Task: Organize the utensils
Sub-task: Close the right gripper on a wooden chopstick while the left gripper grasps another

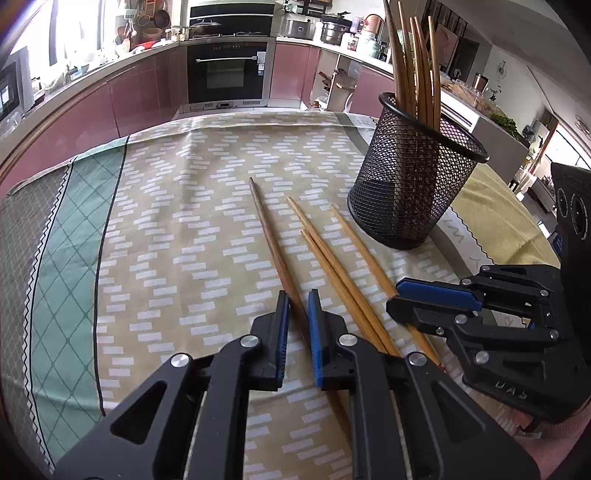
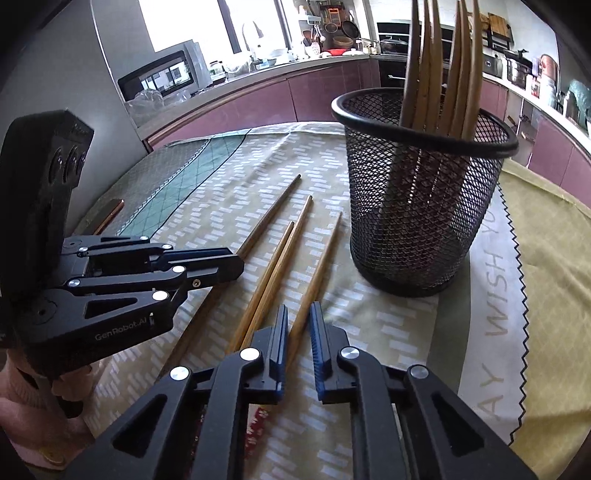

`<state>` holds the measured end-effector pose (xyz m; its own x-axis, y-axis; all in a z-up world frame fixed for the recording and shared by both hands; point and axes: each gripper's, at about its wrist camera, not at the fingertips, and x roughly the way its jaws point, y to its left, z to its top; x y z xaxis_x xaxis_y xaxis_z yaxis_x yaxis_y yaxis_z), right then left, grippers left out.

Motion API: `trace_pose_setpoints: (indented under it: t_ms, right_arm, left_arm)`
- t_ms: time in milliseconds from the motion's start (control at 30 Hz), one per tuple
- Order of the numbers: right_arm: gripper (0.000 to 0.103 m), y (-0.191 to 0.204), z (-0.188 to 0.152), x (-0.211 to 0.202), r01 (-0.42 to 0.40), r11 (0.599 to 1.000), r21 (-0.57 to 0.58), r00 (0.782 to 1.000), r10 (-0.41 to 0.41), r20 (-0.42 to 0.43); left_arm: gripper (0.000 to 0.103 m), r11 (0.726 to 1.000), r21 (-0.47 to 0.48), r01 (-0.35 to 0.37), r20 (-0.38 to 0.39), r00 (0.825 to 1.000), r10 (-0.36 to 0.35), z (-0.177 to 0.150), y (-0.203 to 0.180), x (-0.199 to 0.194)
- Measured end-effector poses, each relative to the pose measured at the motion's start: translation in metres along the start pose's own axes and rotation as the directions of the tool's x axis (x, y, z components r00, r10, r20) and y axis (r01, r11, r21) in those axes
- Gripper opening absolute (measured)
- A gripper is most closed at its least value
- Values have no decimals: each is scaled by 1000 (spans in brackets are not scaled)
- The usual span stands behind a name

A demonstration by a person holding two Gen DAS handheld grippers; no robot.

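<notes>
Left gripper (image 1: 298,306) tilted down, jaws clamping dark chopstick (image 1: 271,240).

Home kitchen — built-in oven (image 1: 227,72), pink cabinets (image 1: 133,99), cookware-crowded counters (image 1: 328,27)

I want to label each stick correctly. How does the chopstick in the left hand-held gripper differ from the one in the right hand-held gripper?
The dark chopstick in the left hand-held gripper is reddish-brown; the light chopstick in the right hand-held gripper is pale tan. The dark one lies farthest from the mesh holder, the light one nearest. Both lie flat on the cloth, each pinched near one end.
</notes>
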<state>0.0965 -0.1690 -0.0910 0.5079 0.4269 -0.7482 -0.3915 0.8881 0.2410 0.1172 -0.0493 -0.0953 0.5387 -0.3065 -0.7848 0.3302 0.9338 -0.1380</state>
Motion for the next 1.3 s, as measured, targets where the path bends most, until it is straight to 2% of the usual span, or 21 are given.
trace_pose_setpoints:
  t_ms: [267,433,567,733,767,800,933,1267,1300]
  right_arm:
    - [6,-13,-4,-11,-47,997,55,999,46,26]
    - [6,-10,-4,-20,-87,996,37,996,85,38]
    - [6,-3,-5,-17,-101,995,6,995,101,17]
    - [6,0,-5,-10,-69,997,-15,998,69,-8]
    - [6,0,-4,-10,-61,998,-17,998,61,-8]
    - [8,0,-4,-8,-48,999,-20,999,48,-10]
    - [9,-3,-3,-4,-31,999,-33,999,31,-18]
    - [7,-1,-1,-1,-32,999,-28,999,32,-13]
    - [6,-2,-1,-1,-38,999,-22,999,38,-11]
  left_arm:
    - [8,998,-54,15,15,1000,-14,-11,8,-12]
    - [8,998,-36,45,20,999,-45,-19,6,-24]
    - [8,998,-4,65,0,998,-65,-27,-1,-24]
    - [8,997,20,73,-9,997,-73,-29,-3,-23]
    - [10,997,28,66,-7,998,-65,-28,-3,-23]
    - [16,998,33,61,-9,998,-61,-28,-3,-22]
    - [20,998,51,45,-20,999,-44,-22,-5,-15]
    - [20,998,66,23,-20,1000,-21,-4,-12,0]
    - [15,998,63,25,-20,1000,-24,-3,-13,1]
